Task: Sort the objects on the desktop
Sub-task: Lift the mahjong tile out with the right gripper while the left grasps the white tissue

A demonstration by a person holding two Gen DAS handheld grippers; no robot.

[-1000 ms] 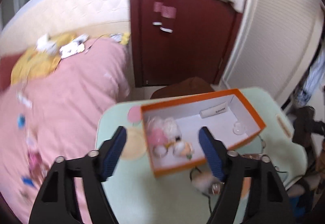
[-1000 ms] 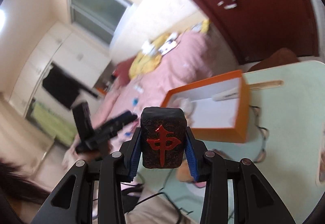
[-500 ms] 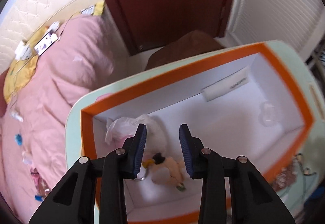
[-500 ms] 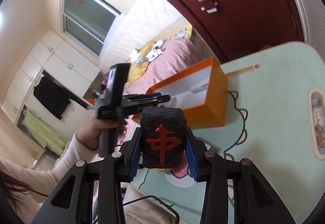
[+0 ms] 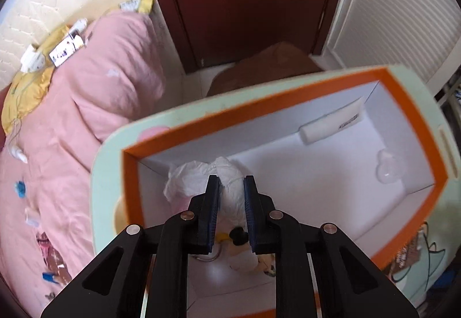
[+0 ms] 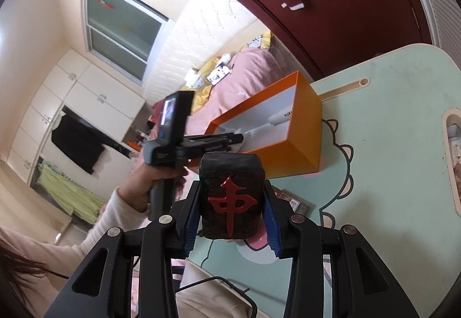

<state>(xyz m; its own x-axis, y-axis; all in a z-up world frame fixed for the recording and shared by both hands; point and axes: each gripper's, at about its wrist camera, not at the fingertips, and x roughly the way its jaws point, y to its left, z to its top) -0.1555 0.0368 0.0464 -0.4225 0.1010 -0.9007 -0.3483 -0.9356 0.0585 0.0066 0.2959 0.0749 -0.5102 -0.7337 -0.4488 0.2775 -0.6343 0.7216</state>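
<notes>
Two grippers over a green table: one inside the orange box, one carrying a black tile.

Only in the left wrist view is the inside of the orange box (image 5: 415, 128) seen: a crumpled white wrapper (image 5: 198, 177), a white tube (image 5: 331, 128) by the far wall and a clear round piece (image 5: 387, 168). The box from outside, on the green table (image 6: 403, 116), is given only by the right wrist view. The left gripper (image 5: 230, 188) is pressed together on the wrapper. A black mahjong tile (image 6: 232, 197) with a red character is pinched upright by the right gripper (image 6: 232, 231), above the table.
</notes>
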